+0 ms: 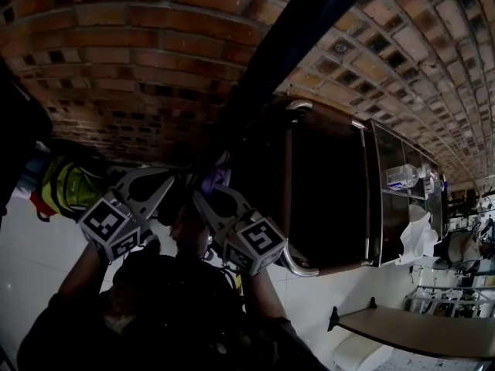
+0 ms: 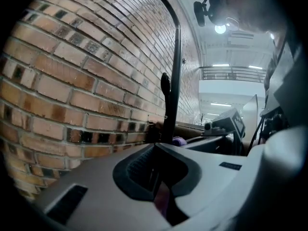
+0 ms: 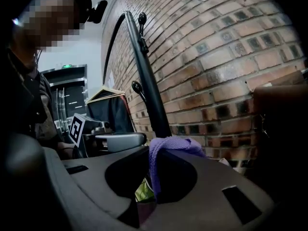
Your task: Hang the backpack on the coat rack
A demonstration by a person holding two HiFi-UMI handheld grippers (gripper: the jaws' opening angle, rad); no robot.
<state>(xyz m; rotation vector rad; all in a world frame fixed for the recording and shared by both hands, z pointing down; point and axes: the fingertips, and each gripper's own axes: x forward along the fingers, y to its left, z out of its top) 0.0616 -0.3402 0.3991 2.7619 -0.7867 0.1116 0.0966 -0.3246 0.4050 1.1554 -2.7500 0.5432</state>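
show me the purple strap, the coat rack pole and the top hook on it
purple strap [image 3: 171, 147]: right gripper view, top bend of the loop
coat rack pole [image 3: 150, 93]: right gripper view, middle of the dark shaft
top hook [image 3: 142, 18]: right gripper view, its round knob end

Tile floor [image 1: 31, 261]: dark cabinet [image 1: 329, 192] stands on it against brick wall [image 1: 116, 68]. Adjoining shelf [image 1: 390, 215] holds bottle [image 1: 404, 177].

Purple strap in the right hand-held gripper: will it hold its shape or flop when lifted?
Probably floppy: the purple strap bends limply over the jaws of the right hand-held gripper. Its woven surface should grip rather than slip between them.
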